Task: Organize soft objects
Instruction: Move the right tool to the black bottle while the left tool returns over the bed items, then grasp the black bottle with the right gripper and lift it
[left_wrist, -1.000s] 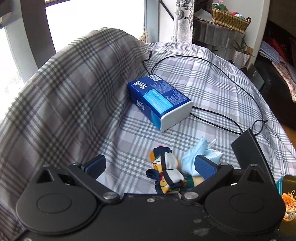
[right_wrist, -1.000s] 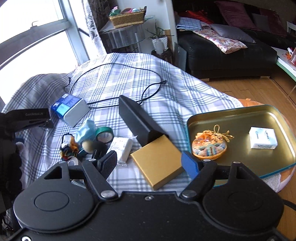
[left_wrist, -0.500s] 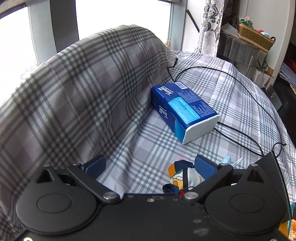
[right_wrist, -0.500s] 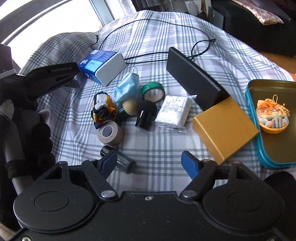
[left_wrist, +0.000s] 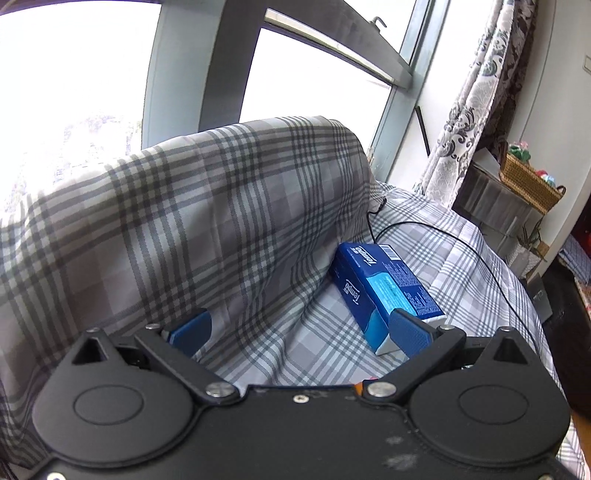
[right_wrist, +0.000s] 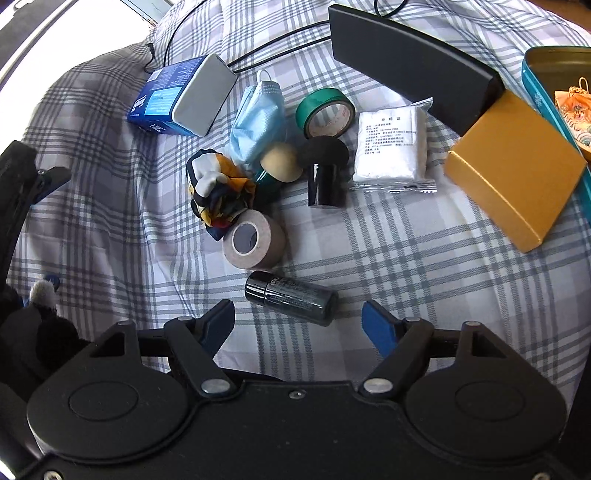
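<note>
The right gripper (right_wrist: 298, 320) hung with jaws apart above the plaid cloth (right_wrist: 406, 266), a dark bottle (right_wrist: 291, 297) lying just beyond them. Farther on clustered a beige tape roll (right_wrist: 255, 240), crumpled scarf (right_wrist: 218, 192), blue mask (right_wrist: 256, 118) and tissue pack (right_wrist: 181, 96).

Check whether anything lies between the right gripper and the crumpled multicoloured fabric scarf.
Yes. The dark cylindrical bottle lies on its side just ahead of the open right gripper, and the beige tape roll sits beyond it, against the crumpled multicoloured fabric scarf. Both lie on a straight approach.
</note>
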